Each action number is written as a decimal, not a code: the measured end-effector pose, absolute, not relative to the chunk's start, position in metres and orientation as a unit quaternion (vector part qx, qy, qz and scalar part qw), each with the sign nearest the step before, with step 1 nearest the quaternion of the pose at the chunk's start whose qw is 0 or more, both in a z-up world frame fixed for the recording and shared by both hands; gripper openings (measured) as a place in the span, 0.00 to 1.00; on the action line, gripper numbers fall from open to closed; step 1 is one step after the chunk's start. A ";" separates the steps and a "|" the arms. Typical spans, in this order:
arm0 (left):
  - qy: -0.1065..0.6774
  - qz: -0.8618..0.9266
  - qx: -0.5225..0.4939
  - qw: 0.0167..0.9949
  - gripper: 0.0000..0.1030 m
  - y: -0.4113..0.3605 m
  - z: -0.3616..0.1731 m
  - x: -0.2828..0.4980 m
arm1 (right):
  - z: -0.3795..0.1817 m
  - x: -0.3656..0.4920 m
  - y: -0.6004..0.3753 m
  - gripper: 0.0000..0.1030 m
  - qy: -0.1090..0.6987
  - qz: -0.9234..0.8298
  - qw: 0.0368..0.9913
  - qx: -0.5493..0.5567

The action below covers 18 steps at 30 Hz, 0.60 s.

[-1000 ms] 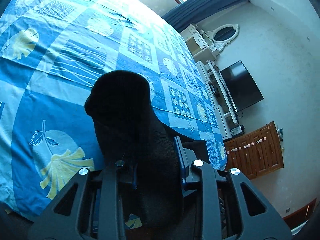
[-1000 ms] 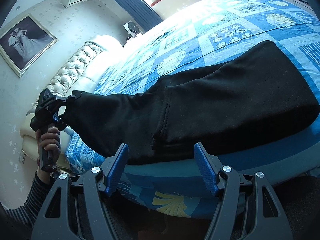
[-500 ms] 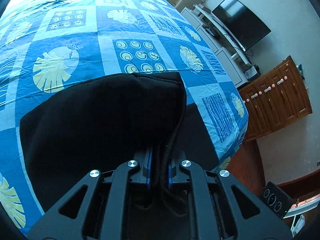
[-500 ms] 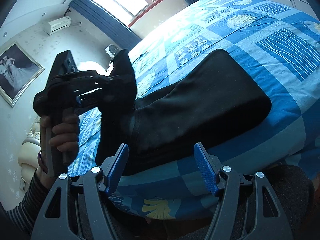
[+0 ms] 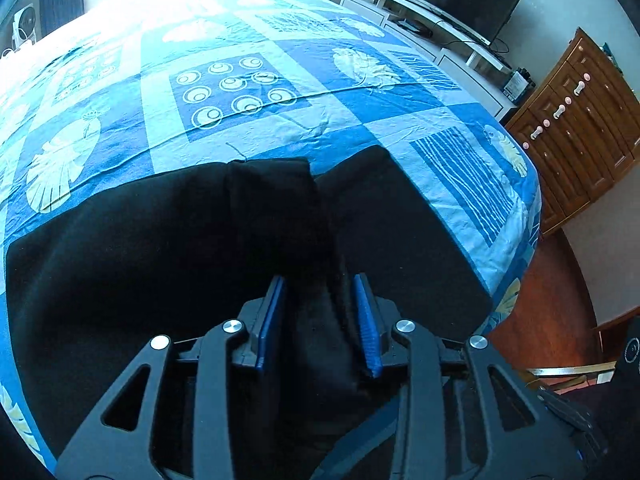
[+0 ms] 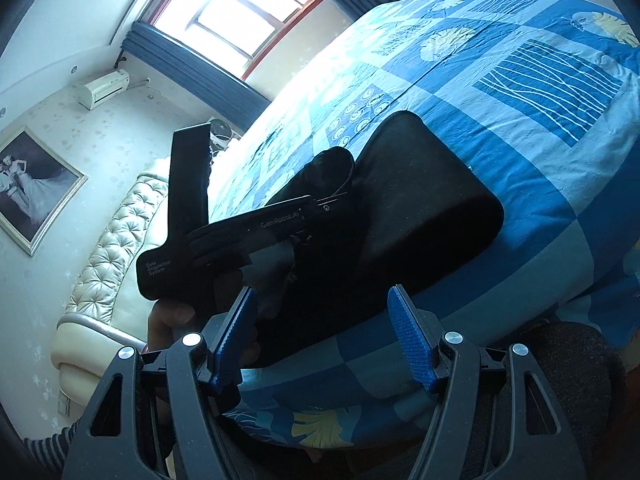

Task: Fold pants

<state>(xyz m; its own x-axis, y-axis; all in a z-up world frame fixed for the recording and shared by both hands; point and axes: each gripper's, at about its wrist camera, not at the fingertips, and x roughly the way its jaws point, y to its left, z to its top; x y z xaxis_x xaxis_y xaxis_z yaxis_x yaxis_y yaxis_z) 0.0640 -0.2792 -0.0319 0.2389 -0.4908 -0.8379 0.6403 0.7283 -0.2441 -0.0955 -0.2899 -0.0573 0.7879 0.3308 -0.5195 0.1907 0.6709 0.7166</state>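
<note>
Moved since earlier: carried across from the left side of the bed and brought over the folded body of the pants (image 5: 160, 248), the leg end now laid on top instead of stretched out in the air.
Pants position: on the near corner of the bed (image 5: 248, 120), close to the edge; black, doubled over, with the leg end bunched in a loose roll at the middle rather than lying flat.
Left gripper (image 5: 320, 320): angled down over the pile, jaws opening; a ridge of black cloth between the blue pads, seemingly no longer pinched.
Right gripper (image 6: 324, 332): poised at the bed edge just short of the pants, jaws spread wide, nothing between them.
Person: a hand (image 6: 168, 320) and a striped sleeve visible under the left tool in the right wrist view.
Done so far: legs laid together and folded back over the upper part, judging by the thick rounded fold at the right end.
Left to do: probably letting go fully, flattening the bunched end, squaring the edges; possibly one more fold for a compact stack.
Progress: past halfway, by the look of it.
Risk: bunched cloth snagging on the pads on withdrawal.
</note>
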 end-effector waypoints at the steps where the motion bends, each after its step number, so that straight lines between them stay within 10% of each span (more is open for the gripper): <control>1: 0.491 -0.364 0.073 0.788 0.44 -0.277 -0.025 0.058 | -0.056 -0.097 -0.292 0.65 0.321 0.041 0.855 0.405; 8: 0.379 -0.350 0.048 0.856 0.87 -0.208 0.035 0.013 | -0.054 -0.075 -0.310 0.66 0.345 0.080 0.842 0.408; 18: 0.379 -0.235 0.042 0.894 0.90 -0.103 0.026 0.011 | -0.054 0.027 -0.295 0.69 0.425 0.080 0.844 0.318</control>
